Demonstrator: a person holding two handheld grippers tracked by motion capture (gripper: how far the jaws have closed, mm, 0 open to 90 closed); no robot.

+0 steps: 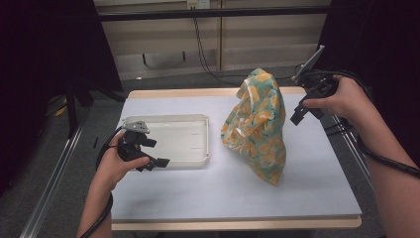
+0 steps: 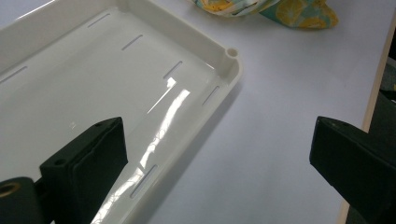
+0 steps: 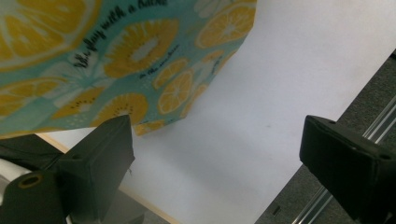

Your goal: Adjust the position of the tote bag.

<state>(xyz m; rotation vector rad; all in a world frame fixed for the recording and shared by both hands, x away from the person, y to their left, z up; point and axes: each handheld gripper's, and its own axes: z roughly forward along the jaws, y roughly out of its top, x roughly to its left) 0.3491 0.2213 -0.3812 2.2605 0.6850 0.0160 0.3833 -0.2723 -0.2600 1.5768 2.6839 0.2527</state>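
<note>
Standing item: lemon-print bag, teal with yellow citrus slices, upright and crumpled on my bench, toward the far right corner, its base nearer the middle of the right half. Nothing grips it.

Step in hand, as I judge it: the approach to the bag, before any grasp. Likely destination: white tray, shallow, slotted floor, bare inside, lying on the left half of the bench, apart from the bag.

Next move calls for: bringing my right hand-held gripper in to the bag's upper right edge and closing on a fold of film firm enough to lift without the bag slumping or tearing.

Right hand-held gripper: held above the far right edge of the bench, just beside the bag, not touching it; jaws wide apart, nothing between them. In the right gripper view the printed film lies just ahead of one jaw.

Left hand-held gripper: low over the near edge of the tray, jaws apart and empty, one jaw above the tray floor, the other over bare bench.

Forearms: both enter from the near edge, wrists level, cables trailing.
</note>
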